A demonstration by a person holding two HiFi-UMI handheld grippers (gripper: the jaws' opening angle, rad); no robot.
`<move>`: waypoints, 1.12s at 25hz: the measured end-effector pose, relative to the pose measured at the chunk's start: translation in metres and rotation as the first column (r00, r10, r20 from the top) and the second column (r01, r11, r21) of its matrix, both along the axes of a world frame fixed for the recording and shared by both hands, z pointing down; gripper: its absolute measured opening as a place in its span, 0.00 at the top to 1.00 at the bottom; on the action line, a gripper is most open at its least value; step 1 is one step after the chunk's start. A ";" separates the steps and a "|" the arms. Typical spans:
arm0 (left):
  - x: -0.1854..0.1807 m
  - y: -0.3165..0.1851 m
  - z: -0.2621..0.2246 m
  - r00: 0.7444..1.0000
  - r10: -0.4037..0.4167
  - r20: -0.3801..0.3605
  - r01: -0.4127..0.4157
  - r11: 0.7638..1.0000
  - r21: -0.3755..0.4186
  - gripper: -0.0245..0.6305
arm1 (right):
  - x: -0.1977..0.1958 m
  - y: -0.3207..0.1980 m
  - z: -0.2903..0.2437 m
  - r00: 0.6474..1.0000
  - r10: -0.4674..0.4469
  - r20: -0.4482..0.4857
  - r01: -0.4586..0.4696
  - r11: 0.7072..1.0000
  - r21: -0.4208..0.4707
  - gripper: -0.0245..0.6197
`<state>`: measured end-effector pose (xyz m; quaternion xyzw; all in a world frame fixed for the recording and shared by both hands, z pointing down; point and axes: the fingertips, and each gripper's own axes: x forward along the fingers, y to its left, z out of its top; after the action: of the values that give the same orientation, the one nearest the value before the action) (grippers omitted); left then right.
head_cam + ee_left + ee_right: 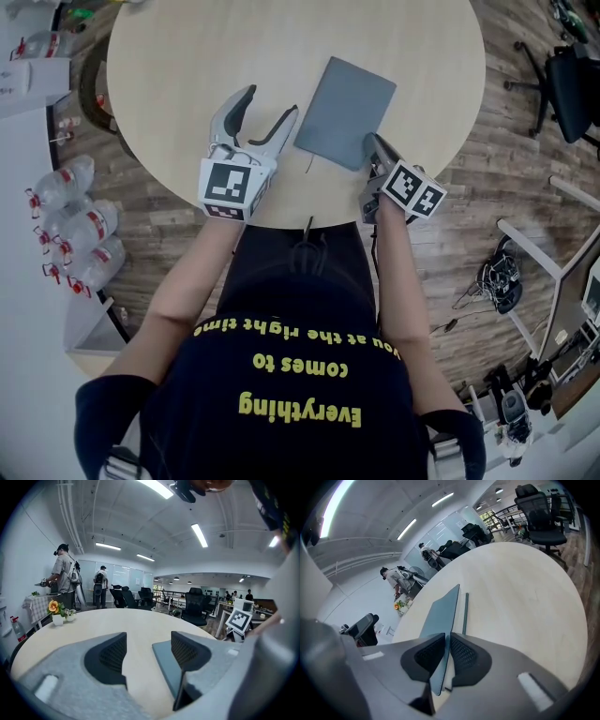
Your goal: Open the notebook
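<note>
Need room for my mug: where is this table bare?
The round beige tabletop is bare left of and beyond the grey notebook, out to a flower pot at the rim. Crowded at the near edge: open left gripper, right gripper shut on the cover.

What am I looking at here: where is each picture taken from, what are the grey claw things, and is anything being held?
There is no robot here. A person holds a two-jaw gripper in each hand. The head view comes from a camera on the person's head, looking steeply down. The other two views come from cameras riding on each gripper, looking along its jaws. The cubes with square markers are part of the grippers.

On the round table lies a grey notebook. The right gripper is closed on the notebook's near corner, seemingly on its cover, which sits thin between the pads. The left gripper is open and empty, just beside the notebook's left edge.
</note>
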<state>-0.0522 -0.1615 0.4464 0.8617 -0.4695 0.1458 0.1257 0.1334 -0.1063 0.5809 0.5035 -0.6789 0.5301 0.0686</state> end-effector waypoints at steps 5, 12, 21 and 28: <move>-0.011 -0.003 -0.002 1.000 -0.021 0.004 0.021 1.000 0.006 0.50 | 0.016 -0.018 -0.016 0.995 -0.048 -0.087 0.053 0.997 0.054 0.89; -0.019 -0.001 -0.006 0.999 -0.038 0.001 0.038 0.999 0.012 0.50 | 0.042 -0.036 -0.040 0.973 -0.119 -0.195 0.140 0.985 0.097 0.91; -0.026 0.000 -0.007 0.998 -0.058 0.002 0.058 0.998 0.015 0.50 | 0.040 -0.037 -0.034 0.976 -0.137 -0.169 0.149 0.987 0.066 0.92; -0.029 0.004 -0.009 0.998 -0.060 0.004 0.060 0.998 0.024 0.50 | 0.042 -0.037 -0.025 0.986 -0.120 -0.117 0.127 0.991 0.051 0.91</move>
<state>-0.0810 -0.1575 0.4373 0.8482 -0.4972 0.1384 0.1188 0.1755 -0.1431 0.5559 0.4916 -0.7188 0.4753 0.1250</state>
